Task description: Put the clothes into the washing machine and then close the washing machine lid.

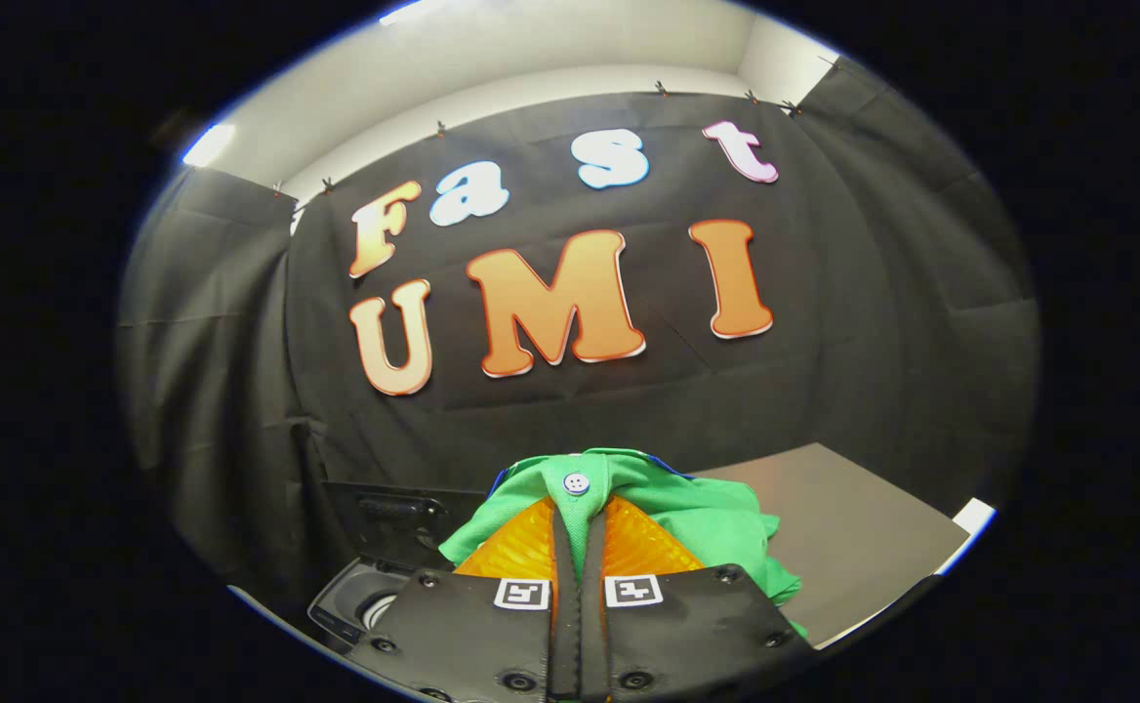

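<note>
Gripper: the gripper (pixel 578 513) is held up off the table, its two fingers (pixel 521 547) drawn together with only a thin strip of cloth between them.
Jaws: clenched on the shirt, both pressing on the fold that runs up between them.
Shirt: a green shirt (pixel 697 517) hangs from the jaws, bunched around and behind them, with most of its cloth falling off to the right side of the fingers.
Button: a pale button (pixel 577 482) sits on the shirt just ahead of the fingertips, on the pinched strip.
Collar edge: a thin blue trim (pixel 666 466) peeks out at the top of the shirt, beyond the jaws.
Washing machine: the washing machine (pixel 365 603) lies below and to the left of the fingers, its round opening partly seen; the shirt is not in it.
Lid: a dark lid (pixel 389 513) with a handle stands open, left of the jaws, above the opening.
Table: a grey table (pixel 863 527) stretches to the right of the jaws, behind the hanging shirt.
</note>
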Demonstrator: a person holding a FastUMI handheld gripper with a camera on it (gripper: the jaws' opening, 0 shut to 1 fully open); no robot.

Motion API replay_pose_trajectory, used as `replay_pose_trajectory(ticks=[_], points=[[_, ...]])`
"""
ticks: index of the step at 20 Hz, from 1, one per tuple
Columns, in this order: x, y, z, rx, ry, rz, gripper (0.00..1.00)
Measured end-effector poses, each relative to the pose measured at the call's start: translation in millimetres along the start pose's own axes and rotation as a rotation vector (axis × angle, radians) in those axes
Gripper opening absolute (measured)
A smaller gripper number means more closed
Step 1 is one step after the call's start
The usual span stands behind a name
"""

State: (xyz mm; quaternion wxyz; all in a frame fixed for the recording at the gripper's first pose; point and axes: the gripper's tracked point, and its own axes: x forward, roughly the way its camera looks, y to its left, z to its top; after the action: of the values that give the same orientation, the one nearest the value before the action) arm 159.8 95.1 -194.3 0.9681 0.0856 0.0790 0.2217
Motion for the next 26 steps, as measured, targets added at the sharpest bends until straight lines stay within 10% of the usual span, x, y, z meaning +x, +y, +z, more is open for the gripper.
replay_pose_trajectory(ticks=[12, 26], points=[[-61.0, 88.3, 30.0, 0.011, -0.126, 0.257, 0.07], [-21.5, 141.0, -80.7, -0.006, 0.184, 0.238, 0.07]])
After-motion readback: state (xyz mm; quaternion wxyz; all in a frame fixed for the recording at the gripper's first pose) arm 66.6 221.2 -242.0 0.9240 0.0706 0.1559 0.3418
